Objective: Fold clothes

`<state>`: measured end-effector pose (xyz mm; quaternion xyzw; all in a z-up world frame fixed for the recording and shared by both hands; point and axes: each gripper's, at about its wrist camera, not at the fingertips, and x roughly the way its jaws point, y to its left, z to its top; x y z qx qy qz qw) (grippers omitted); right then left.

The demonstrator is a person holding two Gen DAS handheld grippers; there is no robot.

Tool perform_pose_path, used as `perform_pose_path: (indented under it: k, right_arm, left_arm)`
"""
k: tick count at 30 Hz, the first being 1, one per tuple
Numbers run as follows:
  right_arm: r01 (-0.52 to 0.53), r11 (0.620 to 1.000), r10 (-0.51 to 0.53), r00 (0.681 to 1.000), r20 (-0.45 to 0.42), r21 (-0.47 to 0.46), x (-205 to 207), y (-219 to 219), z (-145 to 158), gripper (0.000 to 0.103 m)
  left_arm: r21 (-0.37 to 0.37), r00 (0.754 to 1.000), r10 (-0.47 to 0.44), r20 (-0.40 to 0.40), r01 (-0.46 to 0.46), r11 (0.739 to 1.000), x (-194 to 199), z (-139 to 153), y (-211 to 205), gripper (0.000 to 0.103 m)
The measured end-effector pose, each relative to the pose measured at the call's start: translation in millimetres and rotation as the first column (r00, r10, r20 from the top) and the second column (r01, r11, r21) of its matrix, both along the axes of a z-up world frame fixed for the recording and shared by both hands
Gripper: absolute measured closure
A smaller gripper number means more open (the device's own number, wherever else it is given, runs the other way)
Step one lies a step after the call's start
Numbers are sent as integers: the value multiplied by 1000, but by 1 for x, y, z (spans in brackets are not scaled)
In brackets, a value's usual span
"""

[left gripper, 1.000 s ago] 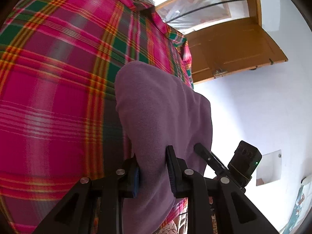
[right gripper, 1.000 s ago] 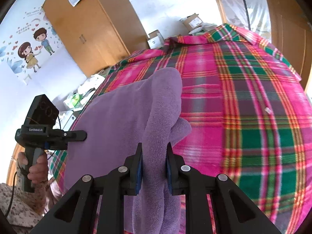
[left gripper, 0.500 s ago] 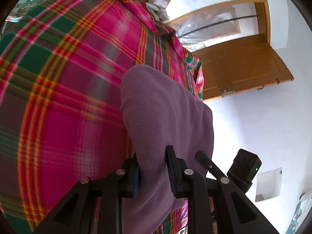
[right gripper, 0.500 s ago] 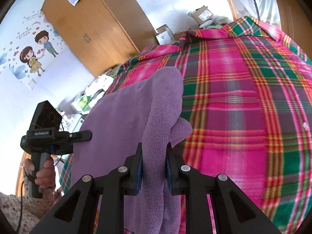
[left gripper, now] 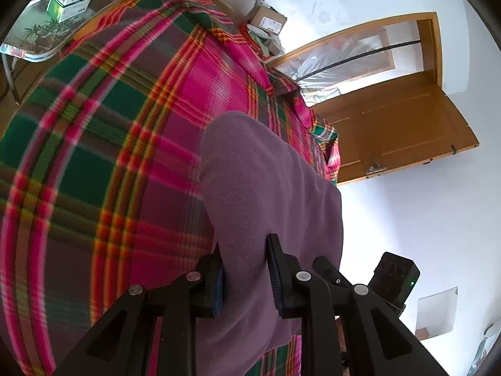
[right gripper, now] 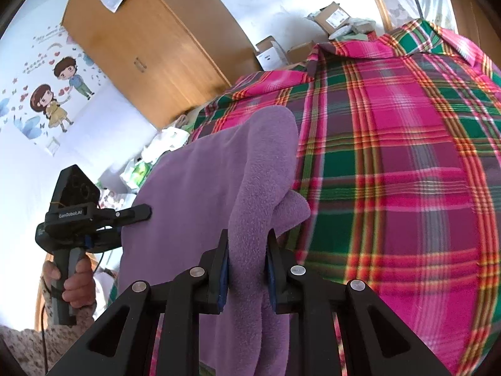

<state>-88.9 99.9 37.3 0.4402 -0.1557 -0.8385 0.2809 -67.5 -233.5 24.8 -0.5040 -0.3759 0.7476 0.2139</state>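
Swung further up and over the plaid bedspread (right gripper: 391, 163) since a moment ago, more of the bed's far end now beyond the fingers. Spread between both grippers, lifted clear of the bed: purple fleece garment (right gripper: 200, 194). Soft, thick, light, limp by the look; sags between the grips, unlikely to slip. Best held at edges or corners, as now. Left gripper (left gripper: 245, 277) clamped on one bunched edge, right gripper (right gripper: 247, 269) pinching a thick fold of the other.

one purple fleece garment (right gripper: 200, 194), two grippers (left gripper: 245, 274) (right gripper: 245, 266)
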Motion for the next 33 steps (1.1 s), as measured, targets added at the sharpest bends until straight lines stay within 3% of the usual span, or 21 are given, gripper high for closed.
perform_pose_path:
  k: [17, 23, 33]
  right_arm:
    - [49, 998, -47, 998, 45, -38, -40, -19, -22, 83]
    - [68, 998, -68, 997, 30, 6, -40, -19, -32, 82]
    - [104, 995, -104, 993, 53, 3, -41, -11, -44, 68]
  left_arm:
    - [-60, 999, 45, 16, -44, 997, -44, -9, -20, 78]
    - [-56, 998, 63, 25, -61, 997, -53, -20, -20, 78]
    - [-89, 996, 79, 39, -75, 993, -51, -22, -19, 74]
